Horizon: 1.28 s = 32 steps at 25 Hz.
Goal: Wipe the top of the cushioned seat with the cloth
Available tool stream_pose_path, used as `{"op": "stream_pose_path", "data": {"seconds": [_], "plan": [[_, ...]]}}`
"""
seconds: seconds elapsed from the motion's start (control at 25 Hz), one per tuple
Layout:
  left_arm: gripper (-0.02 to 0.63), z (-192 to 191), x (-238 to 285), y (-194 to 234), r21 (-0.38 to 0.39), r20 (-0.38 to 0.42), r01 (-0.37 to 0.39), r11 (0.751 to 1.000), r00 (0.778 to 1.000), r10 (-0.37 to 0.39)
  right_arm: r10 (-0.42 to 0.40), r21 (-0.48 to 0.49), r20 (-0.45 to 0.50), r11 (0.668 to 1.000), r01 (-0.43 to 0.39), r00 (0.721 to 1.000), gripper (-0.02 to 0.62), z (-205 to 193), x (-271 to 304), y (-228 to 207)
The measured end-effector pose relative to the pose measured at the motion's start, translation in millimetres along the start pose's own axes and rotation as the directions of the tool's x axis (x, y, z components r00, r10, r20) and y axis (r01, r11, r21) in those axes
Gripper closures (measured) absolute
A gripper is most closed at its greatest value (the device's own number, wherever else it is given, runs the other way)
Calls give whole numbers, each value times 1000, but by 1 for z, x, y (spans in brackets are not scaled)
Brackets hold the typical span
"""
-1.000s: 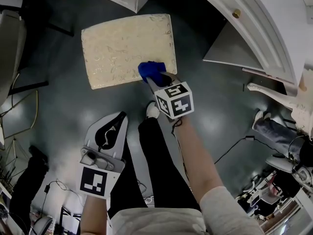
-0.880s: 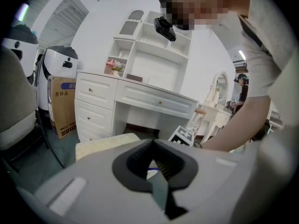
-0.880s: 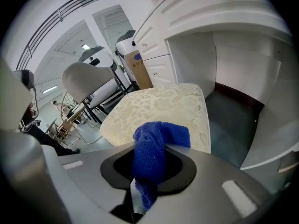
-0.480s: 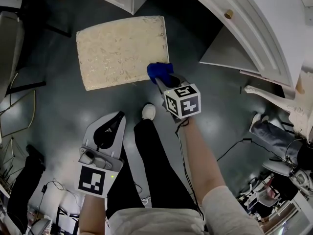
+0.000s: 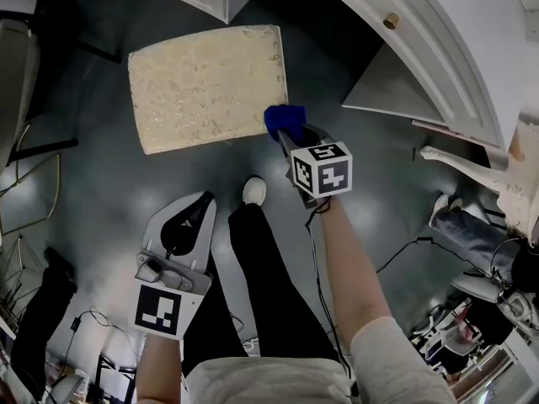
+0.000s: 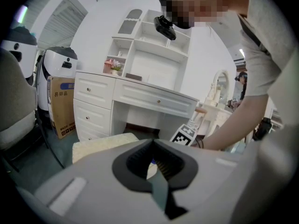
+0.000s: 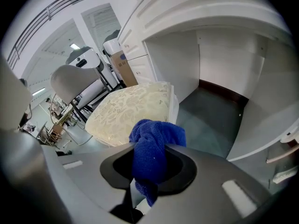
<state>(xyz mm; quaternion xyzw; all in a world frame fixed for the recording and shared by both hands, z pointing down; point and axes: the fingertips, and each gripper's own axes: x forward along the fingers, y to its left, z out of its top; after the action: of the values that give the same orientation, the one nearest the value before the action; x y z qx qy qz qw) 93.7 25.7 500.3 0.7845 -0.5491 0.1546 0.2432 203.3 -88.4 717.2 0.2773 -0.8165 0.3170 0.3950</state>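
- Your right gripper (image 5: 293,138) is clenched on the blue cloth (image 5: 283,118), just off the cushioned seat's (image 5: 202,82) near right corner.
- Left gripper (image 5: 192,214): closed, empty, well apart from the seat.
- Wiping step, likely; next, press the cloth onto the top and sweep across.

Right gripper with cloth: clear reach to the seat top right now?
Probably yes. The right gripper, shut on the cloth, sits just off the seat near its lower right corner in the head view; nothing stands between them.
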Motion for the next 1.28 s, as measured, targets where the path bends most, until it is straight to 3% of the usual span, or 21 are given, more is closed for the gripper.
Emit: {"op": "stream_pose_path", "data": {"seconds": [0.32, 0.72, 0.88, 1.28], "plan": [[606, 5, -9, 1, -2, 17, -2, 1000, 1000, 2, -11, 27, 13, 1000, 10, 1000, 514, 5, -10, 7], [606, 25, -47, 1, 2, 37, 28, 1000, 999, -28, -12, 172, 152, 985, -14, 988, 515, 30, -66, 44], [606, 46, -72, 0, 12, 44, 36, 999, 998, -36, -13, 208, 194, 978, -28, 981, 515, 38, -103, 74], [606, 128, -129, -4, 99, 135, 82, 992, 986, -95, -49, 214, 358, 976, -31, 932, 517, 97, -221, 145]]}}
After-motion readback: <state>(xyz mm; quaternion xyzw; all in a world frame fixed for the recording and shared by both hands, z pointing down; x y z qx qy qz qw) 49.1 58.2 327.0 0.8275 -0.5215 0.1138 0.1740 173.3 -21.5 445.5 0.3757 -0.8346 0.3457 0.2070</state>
